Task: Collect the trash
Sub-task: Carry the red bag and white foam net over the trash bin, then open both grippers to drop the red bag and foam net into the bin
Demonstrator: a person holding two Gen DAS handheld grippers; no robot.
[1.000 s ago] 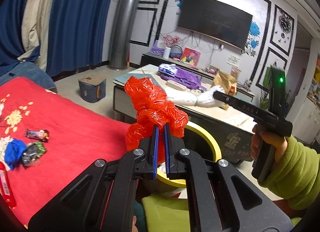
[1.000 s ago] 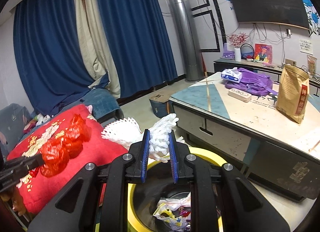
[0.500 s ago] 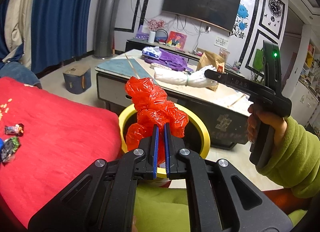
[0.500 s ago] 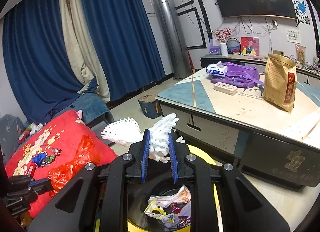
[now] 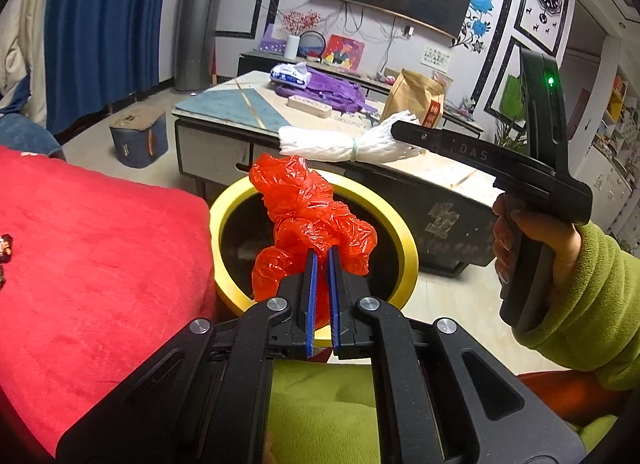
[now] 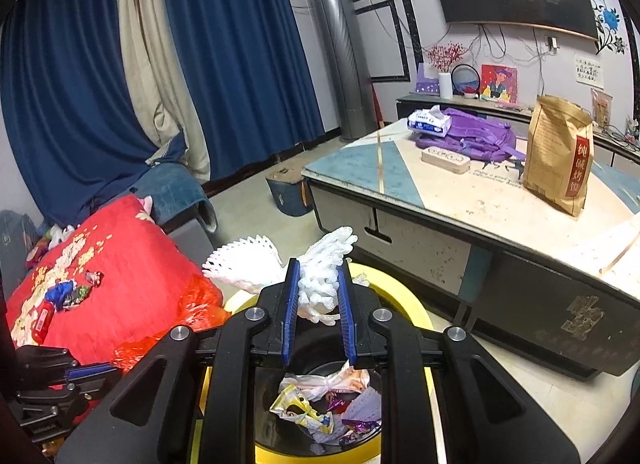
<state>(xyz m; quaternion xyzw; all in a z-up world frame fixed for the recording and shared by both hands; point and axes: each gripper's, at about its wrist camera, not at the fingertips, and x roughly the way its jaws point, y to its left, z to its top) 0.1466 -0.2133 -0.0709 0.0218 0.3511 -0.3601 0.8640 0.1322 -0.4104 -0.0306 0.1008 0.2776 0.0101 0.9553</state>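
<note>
My left gripper is shut on a crumpled red plastic bag and holds it over the black bin with a yellow rim. My right gripper is shut on a white foam net and holds it above the same bin, which holds several wrappers. In the left wrist view the right gripper holds the foam net beyond the bin. The red bag also shows in the right wrist view.
A red blanket lies left of the bin, with several wrappers on it. A low table behind the bin carries a brown paper bag, a purple bag and tissues. A blue box stands on the floor.
Both grippers have moved toward the bin with their loads. The red bag now hangs over the bin's opening, and the foam net sits lower and closer above it.
</note>
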